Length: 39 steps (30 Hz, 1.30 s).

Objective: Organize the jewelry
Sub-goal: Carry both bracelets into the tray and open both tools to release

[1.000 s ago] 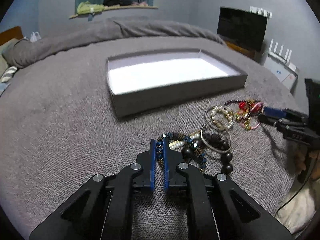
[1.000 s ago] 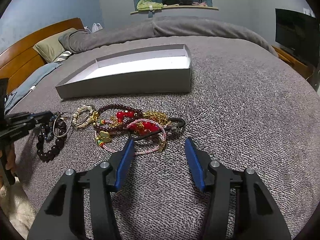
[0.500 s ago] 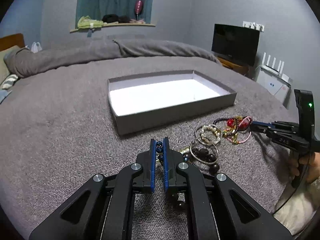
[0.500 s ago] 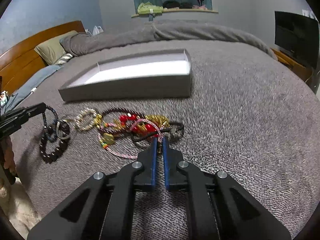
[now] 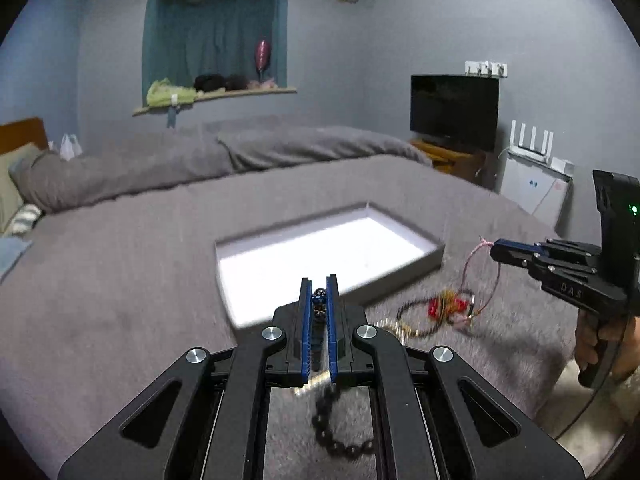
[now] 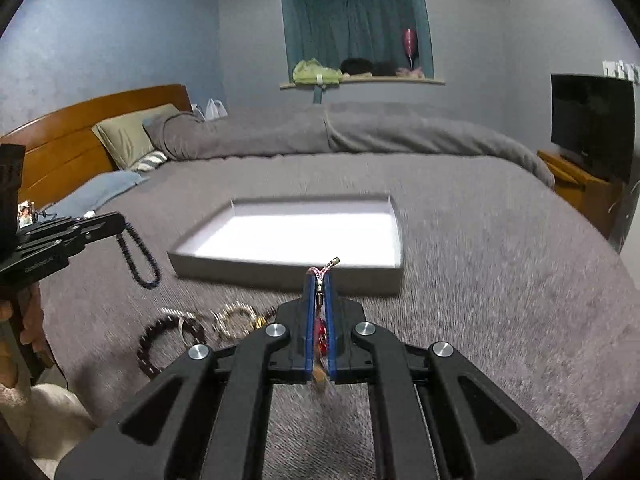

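Observation:
My left gripper [image 5: 319, 292] is shut on a dark beaded bracelet [image 5: 334, 432] that hangs below it, above the bed; the bracelet also shows in the right wrist view [image 6: 138, 260]. My right gripper [image 6: 319, 282] is shut on a pink braided cord bracelet [image 5: 480, 276], which hangs from it with red beads [image 5: 436, 307] trailing. A shallow grey box [image 5: 424, 266] with a white inside lies ahead of both grippers; it also shows in the right wrist view [image 6: 280, 276]. Several bracelets [image 6: 236, 316] remain on the grey bedspread.
The grey bedspread [image 5: 120, 280] covers the bed, with a rolled duvet [image 6: 360, 132] and pillows [image 6: 128, 136] at the far side. A TV [image 5: 454, 110] on a wooden stand and a white router [image 5: 532, 144] stand to the right.
Both grippers have lifted away from the bed with their bracelets. The right gripper, open a second ago, closed on the pink cord bracelet and raised it.

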Each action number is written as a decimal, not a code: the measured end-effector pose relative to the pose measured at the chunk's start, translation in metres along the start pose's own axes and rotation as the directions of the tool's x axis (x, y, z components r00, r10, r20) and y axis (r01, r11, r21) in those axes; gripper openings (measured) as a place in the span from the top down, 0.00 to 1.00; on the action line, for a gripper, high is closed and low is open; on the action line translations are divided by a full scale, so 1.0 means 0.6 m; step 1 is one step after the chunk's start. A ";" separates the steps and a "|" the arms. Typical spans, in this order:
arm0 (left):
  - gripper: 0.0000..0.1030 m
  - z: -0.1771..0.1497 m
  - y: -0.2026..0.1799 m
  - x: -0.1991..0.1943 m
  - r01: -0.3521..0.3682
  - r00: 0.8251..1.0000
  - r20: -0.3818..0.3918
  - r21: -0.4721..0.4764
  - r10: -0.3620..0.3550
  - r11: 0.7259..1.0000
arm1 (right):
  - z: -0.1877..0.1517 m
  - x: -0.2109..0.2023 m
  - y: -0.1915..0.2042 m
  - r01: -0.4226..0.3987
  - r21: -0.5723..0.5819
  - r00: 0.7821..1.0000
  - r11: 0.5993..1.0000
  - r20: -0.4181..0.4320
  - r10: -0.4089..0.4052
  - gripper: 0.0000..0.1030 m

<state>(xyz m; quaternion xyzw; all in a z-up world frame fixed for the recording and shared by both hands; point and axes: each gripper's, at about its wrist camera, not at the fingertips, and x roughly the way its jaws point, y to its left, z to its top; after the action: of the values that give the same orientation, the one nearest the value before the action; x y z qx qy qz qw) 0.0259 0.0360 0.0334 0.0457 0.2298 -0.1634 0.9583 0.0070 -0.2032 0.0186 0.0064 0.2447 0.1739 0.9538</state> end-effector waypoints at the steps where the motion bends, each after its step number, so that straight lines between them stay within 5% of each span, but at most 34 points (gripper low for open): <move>1: 0.93 0.009 0.001 -0.002 0.002 1.000 0.009 -0.001 -0.002 1.000 | 0.011 -0.005 0.003 0.004 -0.006 1.000 1.000 0.013 -0.004 0.95; 8: 0.93 0.066 0.007 0.019 0.027 0.997 0.070 -0.029 -0.025 0.999 | 0.089 -0.008 -0.009 0.014 0.041 0.994 0.999 0.108 -0.018 0.95; 18: 0.93 0.105 0.073 0.145 -0.001 1.000 0.008 -0.113 0.002 0.994 | 0.176 0.100 -0.068 0.054 0.125 0.988 0.991 0.137 -0.071 0.95; 30: 0.93 0.082 0.144 0.300 -0.027 0.993 -0.114 -0.185 0.005 0.982 | 0.182 0.292 -0.087 0.020 0.121 0.999 0.992 0.023 -0.022 0.95; 39: 0.93 0.059 0.186 0.346 -0.116 0.972 -0.227 -0.242 0.060 0.963 | 0.158 0.354 -0.100 0.107 0.110 0.988 0.988 -0.120 -0.093 0.95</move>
<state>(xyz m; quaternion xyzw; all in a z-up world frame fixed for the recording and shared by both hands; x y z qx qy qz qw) 0.2524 0.0747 -0.0282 -0.0496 0.3498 -0.0837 0.9317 0.2452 -0.1815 -0.0028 0.0393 0.3089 0.1113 0.9437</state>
